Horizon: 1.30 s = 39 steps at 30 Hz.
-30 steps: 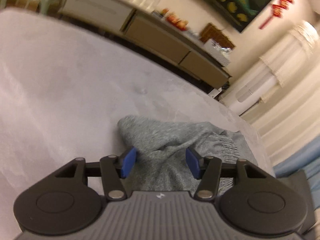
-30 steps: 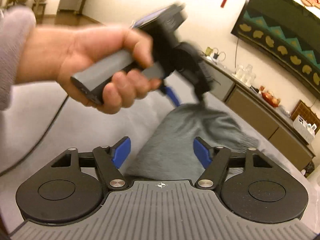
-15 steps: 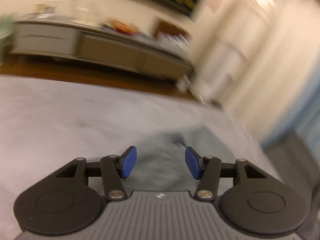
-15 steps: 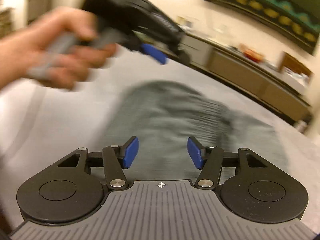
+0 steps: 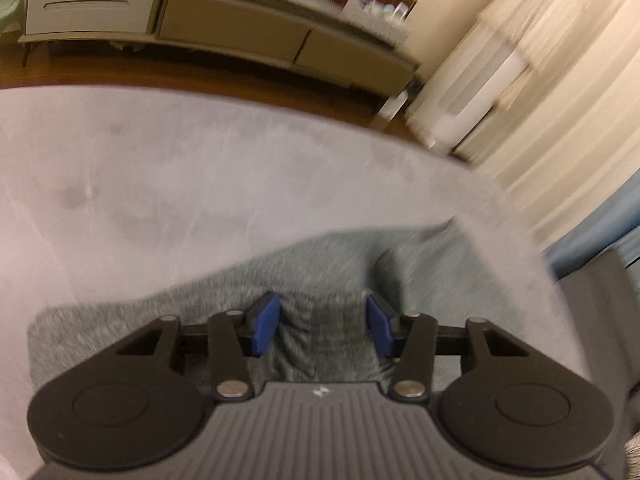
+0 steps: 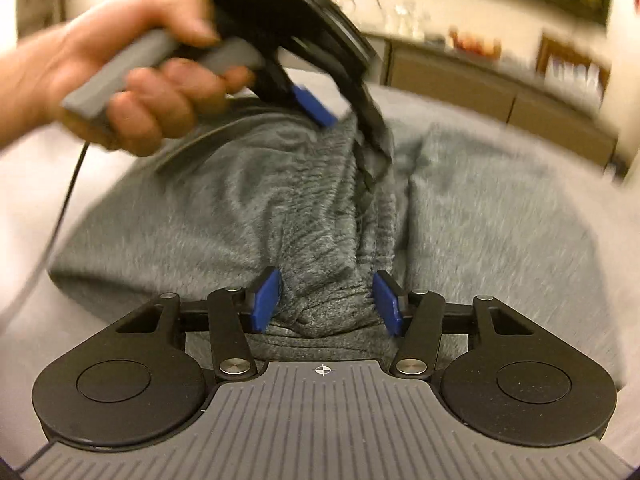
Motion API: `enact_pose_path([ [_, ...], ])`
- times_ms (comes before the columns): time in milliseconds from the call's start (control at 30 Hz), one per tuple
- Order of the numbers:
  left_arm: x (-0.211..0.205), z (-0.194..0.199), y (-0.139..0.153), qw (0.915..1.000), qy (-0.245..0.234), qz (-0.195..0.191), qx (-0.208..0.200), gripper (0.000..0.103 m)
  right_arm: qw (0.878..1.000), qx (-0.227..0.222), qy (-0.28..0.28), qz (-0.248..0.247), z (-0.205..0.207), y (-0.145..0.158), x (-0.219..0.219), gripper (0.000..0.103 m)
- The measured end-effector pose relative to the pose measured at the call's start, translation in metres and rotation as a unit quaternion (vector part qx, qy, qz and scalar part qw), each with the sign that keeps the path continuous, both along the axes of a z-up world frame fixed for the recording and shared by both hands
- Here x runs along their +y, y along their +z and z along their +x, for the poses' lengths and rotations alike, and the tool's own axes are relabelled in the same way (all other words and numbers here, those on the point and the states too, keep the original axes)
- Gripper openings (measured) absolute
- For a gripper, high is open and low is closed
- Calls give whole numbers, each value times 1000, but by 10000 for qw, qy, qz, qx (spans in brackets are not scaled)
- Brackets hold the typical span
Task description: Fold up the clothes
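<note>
A grey knit garment lies bunched on a pale lilac cover, its ribbed waistband and dark drawstring raised in a ridge. My right gripper sits at the near end of that ridge, with cloth filling the gap and touching both blue pads. A hand holds my left gripper at the far end. Its jaws are closing with a fold of the garment between them, and its pads stand beside the fold.
A low grey and tan sideboard with bottles and a fruit bowl stands beyond the cover's far edge, across a strip of wooden floor. Pale curtains hang at the right. A black cable trails from the left gripper over the cover.
Both grippers have travelled over the garment, which now lies under and between their fingers. Both pairs of jaws have narrowed. The views have rolled, and the left gripper sits lower, on the cloth.
</note>
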<state>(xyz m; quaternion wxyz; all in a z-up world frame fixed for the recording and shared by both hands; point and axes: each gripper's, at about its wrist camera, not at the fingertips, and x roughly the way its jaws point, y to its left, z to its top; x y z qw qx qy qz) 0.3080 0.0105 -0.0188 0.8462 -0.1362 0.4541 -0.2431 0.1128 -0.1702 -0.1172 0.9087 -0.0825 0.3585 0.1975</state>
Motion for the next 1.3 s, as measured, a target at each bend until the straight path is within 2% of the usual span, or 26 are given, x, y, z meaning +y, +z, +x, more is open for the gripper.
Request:
enact_pose_path([
  [67,19,-4,17,9995,211,36,-231,56,9992,184,-131,327,4,6,-9,64],
  [133,39,-12,31,9980,490,171,-370,57,9970,62,-409,661,0,15,-18,69],
  [200,62,-25,42,9962,749,200,-386,58,9953,-52,-601,758,-2,17,-19,75],
  [233,73,-34,47,9955,861,178,-368,58,9958,31,-568,724,0,11,-13,72],
  [267,83,-44,50,9947,961,142,-338,58,9961,139,-515,707,6,6,-9,62],
  [333,103,-66,56,9930,1142,50,-288,58,9954,338,-467,766,13,-3,-3,58],
  [367,111,-79,60,9923,1204,-26,-280,58,9952,326,-442,809,15,-5,0,53],
  [467,122,-117,65,9916,1230,-189,-351,61,9903,566,-137,1264,15,-2,7,44],
  [600,116,-161,53,9912,1232,188,-442,61,9849,811,5,1531,13,-4,10,46],
  [667,112,-177,46,9907,1218,384,-468,60,9796,932,-107,1777,17,-5,2,59],
  [733,97,-190,47,9940,690,556,-644,60,9718,963,-293,2132,25,-1,-8,68],
  [767,83,-198,49,9942,213,671,-808,60,9683,943,-366,2286,31,2,-12,73],
  [800,65,-207,51,9909,-382,800,-1013,60,9657,968,-450,2368,37,3,-15,74],
  [867,28,-231,48,9746,-1447,998,-1389,61,9610,1077,-592,2476,49,1,-19,74],
  [933,-3,-250,29,9585,-1970,1376,-1533,62,9542,1295,-728,2598,62,-5,-26,71],
  [967,-16,-254,17,9530,-2058,1614,-1530,60,9485,1457,-731,2717,68,-9,-29,66],
  [1067,-30,-250,-14,9500,-1858,2088,-1394,57,9352,1756,-571,3021,76,-11,-29,54],
  [1100,-32,-248,-21,9492,-1811,2182,-1369,57,9316,1781,-439,3137,77,-8,-26,55],
  [1133,-33,-248,-25,9478,-1832,2211,-1388,57,9323,1769,-384,3132,78,-5,-22,56],
  [1233,-41,-255,-31,9392,-2091,2285,-1483,57,9469,1746,-420,2665,86,-5,-7,59],
  [1300,-44,-259,-35,9345,-2131,2345,-1619,60,9548,1754,-397,2367,88,-4,3,47],
])
